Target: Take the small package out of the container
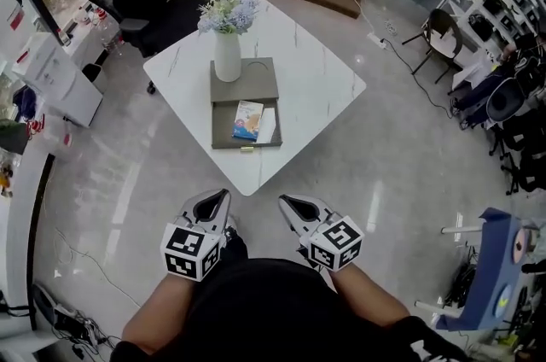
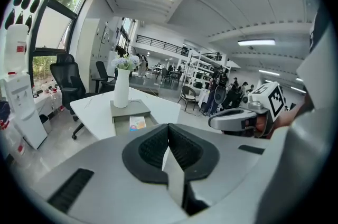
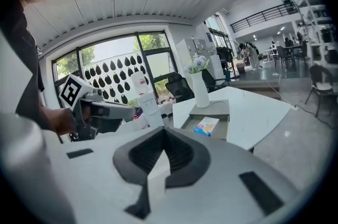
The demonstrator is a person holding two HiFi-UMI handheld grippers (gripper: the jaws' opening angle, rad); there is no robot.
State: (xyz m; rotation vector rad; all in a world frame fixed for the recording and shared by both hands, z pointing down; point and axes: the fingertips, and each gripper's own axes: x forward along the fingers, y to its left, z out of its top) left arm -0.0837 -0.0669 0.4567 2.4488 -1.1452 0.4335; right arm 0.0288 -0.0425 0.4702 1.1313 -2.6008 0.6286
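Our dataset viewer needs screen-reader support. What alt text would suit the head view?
A person holds the left gripper and right gripper, jaws together, short of a white table; there a small package lies in an open grey container, with a vase of flowers on its far end.

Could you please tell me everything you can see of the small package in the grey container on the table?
The small package is a flat rectangular pack, light blue and white with orange print too small to read. It lies flat and slightly askew on the floor of the open grey container, in its part nearer the person. A white item lies along its right edge, apparently touching it.
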